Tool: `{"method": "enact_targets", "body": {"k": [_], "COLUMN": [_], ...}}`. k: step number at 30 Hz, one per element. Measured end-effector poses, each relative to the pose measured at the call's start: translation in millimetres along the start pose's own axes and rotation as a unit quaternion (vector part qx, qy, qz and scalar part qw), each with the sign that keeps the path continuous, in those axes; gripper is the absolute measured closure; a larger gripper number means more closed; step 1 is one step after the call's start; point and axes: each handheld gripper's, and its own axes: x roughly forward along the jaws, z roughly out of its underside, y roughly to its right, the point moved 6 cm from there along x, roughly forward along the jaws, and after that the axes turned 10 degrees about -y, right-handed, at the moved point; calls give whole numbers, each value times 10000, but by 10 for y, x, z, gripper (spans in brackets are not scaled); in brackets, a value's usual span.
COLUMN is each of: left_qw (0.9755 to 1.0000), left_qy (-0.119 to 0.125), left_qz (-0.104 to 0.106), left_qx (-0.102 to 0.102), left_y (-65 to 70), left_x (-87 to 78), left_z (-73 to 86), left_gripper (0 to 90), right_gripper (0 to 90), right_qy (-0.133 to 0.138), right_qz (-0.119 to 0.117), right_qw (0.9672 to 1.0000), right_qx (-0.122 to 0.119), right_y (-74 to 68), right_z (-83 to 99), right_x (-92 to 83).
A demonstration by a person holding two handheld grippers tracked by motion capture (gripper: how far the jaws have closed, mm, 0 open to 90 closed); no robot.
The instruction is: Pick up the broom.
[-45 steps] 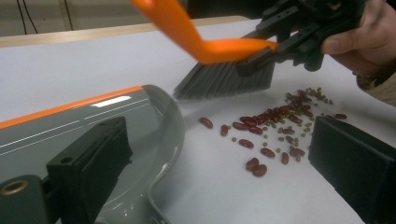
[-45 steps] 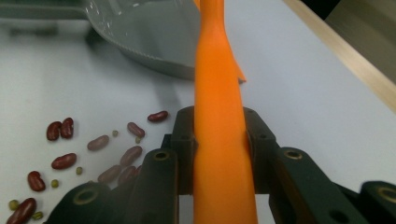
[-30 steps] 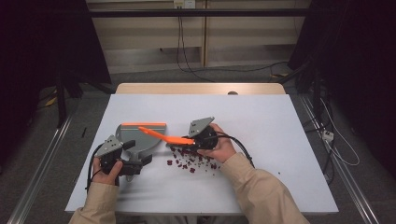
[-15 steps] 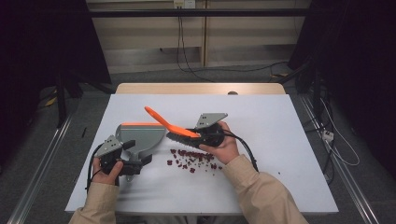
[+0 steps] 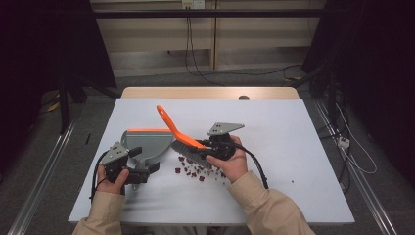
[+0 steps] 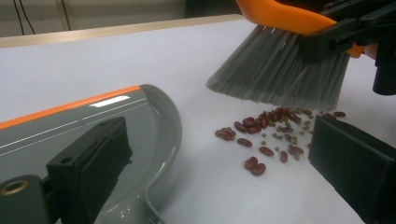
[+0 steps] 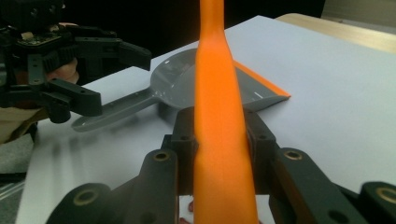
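Two grippers worked over the white table [image 5: 293, 147]. Beside the left gripper [image 5: 147, 171], on its far side, lay the grey dustpan [image 5: 147, 142] with its orange lip, flat on the table. In the right gripper view the pan's handle ran between the left gripper's jaws, which stood apart around it; whether the pads pressed on it could not be told. That gripper and the pan sat where they had been a second before.

The right gripper [image 5: 208, 145] was clamped on the orange brush [image 5: 178, 131], its jaws tight on either side of the handle just above the bristle head, as the right gripper view showed [image 7: 219, 140]. A second earlier the handle had lain nearly level, pointing toward the pan; half a second later it had begun to lift; now it stood steeply up and away from the jaws, and the right hand [image 5: 227, 164] had shifted slightly toward the far right.

In the left gripper view the grey bristles [image 6: 280, 79] hung just above the table, close over the scattered red beans [image 6: 266, 135] and small green ones, which lay between the pan's edge and that gripper's right jaw.
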Motion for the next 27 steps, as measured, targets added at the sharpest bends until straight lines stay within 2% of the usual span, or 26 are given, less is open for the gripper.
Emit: {"method": "enact_targets", "body": {"k": [5, 10, 15, 18, 23, 27], "left_qw": [10000, 10000, 10000, 10000, 10000, 10000], "left_qy": [-2, 13, 34, 35, 53, 53], "left_qz": [-5, -9, -19, -23, -28, -39], "left_qx": [-4, 5, -18, 8, 5, -11], "left_y": [-5, -7, -16, -12, -19, -20], "left_x": [-3, -10, -17, -20, -24, -26], "left_z": [0, -3, -8, -11, -13, -14], "left_gripper": [52, 52, 52, 52, 52, 52], "right_gripper": [713, 713, 713, 713, 713, 712], "right_qy": [41, 41, -26, -178, -355, -397], "right_qz": [-80, -192, -320, -320, -426, -365], "right_qw": [9998, 9978, 9966, 9956, 9908, 9883], "right_qx": [170, 638, 760, 862, 1236, 1428], "right_y": [-63, -127, -242, -293, -342, -339], "right_z": [29, 75, 116, 159, 232, 241], "right_x": [18, 21, 82, 154, 301, 417]}}
